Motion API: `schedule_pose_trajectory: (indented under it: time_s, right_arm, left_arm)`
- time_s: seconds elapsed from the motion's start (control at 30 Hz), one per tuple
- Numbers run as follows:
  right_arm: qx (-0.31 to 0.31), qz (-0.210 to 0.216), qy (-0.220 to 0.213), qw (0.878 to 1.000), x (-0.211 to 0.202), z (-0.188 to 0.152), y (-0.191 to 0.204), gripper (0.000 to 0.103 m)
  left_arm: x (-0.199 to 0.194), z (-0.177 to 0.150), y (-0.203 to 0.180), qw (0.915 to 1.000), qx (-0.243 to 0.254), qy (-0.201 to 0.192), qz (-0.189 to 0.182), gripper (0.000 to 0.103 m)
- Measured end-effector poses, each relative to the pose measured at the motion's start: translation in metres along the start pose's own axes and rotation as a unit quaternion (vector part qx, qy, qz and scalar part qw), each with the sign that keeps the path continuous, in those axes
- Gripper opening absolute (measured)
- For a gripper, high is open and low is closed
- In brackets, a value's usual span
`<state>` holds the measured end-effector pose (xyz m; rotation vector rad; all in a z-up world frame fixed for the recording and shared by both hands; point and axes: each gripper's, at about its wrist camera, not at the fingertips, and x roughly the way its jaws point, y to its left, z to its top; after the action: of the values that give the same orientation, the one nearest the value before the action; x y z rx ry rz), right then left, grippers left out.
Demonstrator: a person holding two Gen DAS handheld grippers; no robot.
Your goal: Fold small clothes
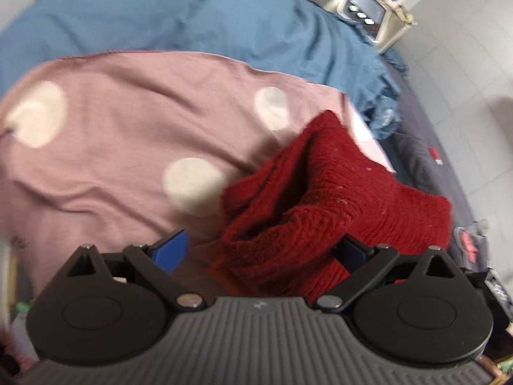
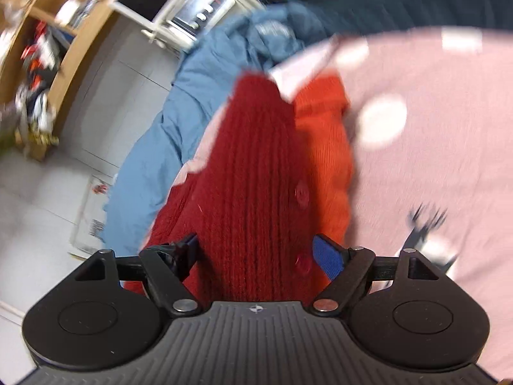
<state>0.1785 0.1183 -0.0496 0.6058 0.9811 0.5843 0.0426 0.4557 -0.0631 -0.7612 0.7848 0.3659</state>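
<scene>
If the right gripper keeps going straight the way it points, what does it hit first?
The dark red knit sweater: it already lies between the right gripper's open fingers and runs straight ahead. How near it sits is unclear.

Bed (image 1: 426, 147) – dark mattress edge shows right of the pink spotted sheet (image 1: 128, 122). The sheet is spread wrinkled over the bed. A blue garment (image 1: 192, 16) lies bunched beyond the sheet's far edge. A red knit garment (image 1: 320, 192) sits heaped on the sheet near its right corner – an orange-red piece (image 2: 327, 134) touches it.
</scene>
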Motion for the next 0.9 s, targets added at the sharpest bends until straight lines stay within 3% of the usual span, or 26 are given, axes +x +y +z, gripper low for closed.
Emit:
schedule_pose_trajectory:
  time_s: [0.07, 0.17, 0.2, 0.23, 0.3, 0.4, 0.47, 0.53, 0.6, 0.7, 0.9]
  right_arm:
    - [-0.039, -0.033, -0.045, 0.998, -0.021, -0.001, 0.009, 0.103]
    - [-0.126, -0.034, -0.077, 0.988, -0.046, -0.008, 0.032, 0.103]
    - [-0.162, -0.032, -0.080, 0.983, -0.052, -0.013, 0.043, 0.100]
    - [-0.199, -0.034, -0.080, 0.976, -0.055, -0.019, 0.052, 0.085]
    - [-0.275, -0.034, -0.073, 0.958, -0.059, -0.037, 0.069, 0.068]
    - [-0.354, -0.027, -0.045, 0.934, -0.052, -0.063, 0.085, 0.067]
    - [-0.373, -0.042, -0.023, 0.927, -0.041, -0.076, 0.086, 0.067]
    - [-0.380, -0.061, -0.006, 0.923, -0.032, -0.085, 0.084, 0.067]
    - [-0.387, -0.081, -0.003, 0.918, -0.027, -0.090, 0.082, 0.069]
    - [-0.376, -0.089, 0.007, 0.922, -0.021, -0.088, 0.078, 0.071]
    - [-0.390, -0.102, 0.020, 0.915, -0.014, -0.090, 0.083, 0.075]
  left_arm:
    - [-0.012, 0.000, -0.001, 0.9998, -0.012, -0.006, 0.016, 0.098]
    - [-0.045, -0.006, -0.022, 0.9958, 0.039, -0.077, 0.029, 0.087]
    - [-0.055, -0.009, -0.034, 0.9916, 0.071, -0.104, 0.028, 0.081]
    - [-0.063, -0.011, -0.046, 0.9865, 0.106, -0.123, 0.021, 0.071]
    - [-0.065, -0.016, -0.066, 0.9782, 0.169, -0.121, -0.001, 0.061]
    - [-0.041, -0.022, -0.089, 0.9690, 0.236, -0.074, 0.006, 0.044]
    - [-0.028, -0.024, -0.091, 0.9643, 0.251, -0.078, 0.032, 0.044]
    - [-0.016, -0.020, -0.087, 0.9655, 0.244, -0.076, 0.048, 0.044]
    - [-0.002, -0.014, -0.079, 0.9704, 0.230, -0.053, 0.052, 0.044]
    - [0.014, -0.011, -0.069, 0.9744, 0.216, -0.028, 0.054, 0.048]
    - [0.030, -0.014, -0.070, 0.9696, 0.235, -0.019, 0.066, 0.052]
